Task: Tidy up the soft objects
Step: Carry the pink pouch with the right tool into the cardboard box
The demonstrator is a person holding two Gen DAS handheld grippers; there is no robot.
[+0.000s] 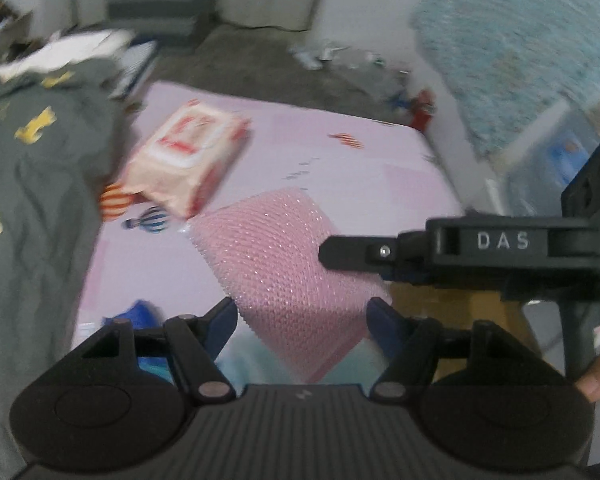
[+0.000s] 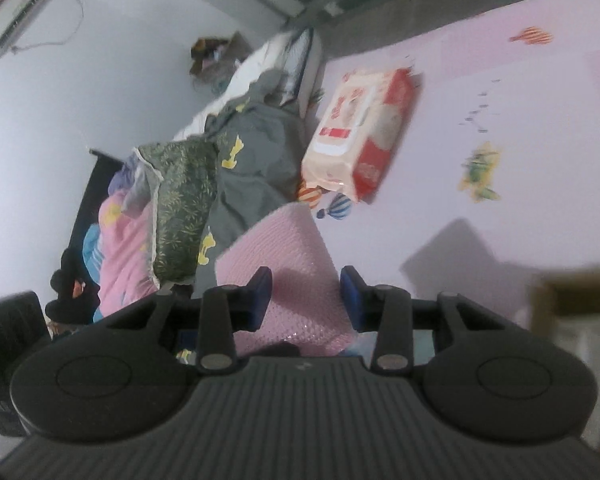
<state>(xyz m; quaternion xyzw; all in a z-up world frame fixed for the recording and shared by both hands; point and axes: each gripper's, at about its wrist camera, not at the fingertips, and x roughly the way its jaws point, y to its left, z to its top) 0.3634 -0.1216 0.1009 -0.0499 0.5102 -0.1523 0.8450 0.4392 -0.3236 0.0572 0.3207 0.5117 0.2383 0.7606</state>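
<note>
Item: pink bubble-wrap sheet (image 1: pixel 284 256), a folded or padded piece with a fine dimpled, slightly glossy surface. Location: raised above the pink bedsheet (image 1: pixel 340 152), between both tools; it appears lifted clear of the bed, though the underside is hidden.

Holders: left gripper (image 1: pixel 302 316), jaws set wide apart on either side of the sheet's near end; whether the blue pads actually press on it cannot be told through the blur. Right gripper (image 2: pixel 306 294), jaws drawn in closer, with the sheet's edge running between the blue pads (image 2: pixel 262 292); the left pad appears to bear on it, but a small gap shows at the right one, so a firm clamp cannot be confirmed.

Handling, as judged: very light; soft and springy, compressing under the pads rather than resisting; the plastic face probably slippery. It holds a flat shape only loosely and will likely sag or fold between two holds. Not fragile, though hard pinching could burst cells.

Suggested hold: two opposite edges, well inside the margin, with a deep bite so the film cannot slide out.

Nearby: wet-wipes pack (image 1: pixel 188 156) lying on the sheet; grey quilt with yellow figures (image 1: pixel 32 184) heaped at the bed's side; cardboard box (image 2: pixel 572 300) at the frame's edge.
</note>
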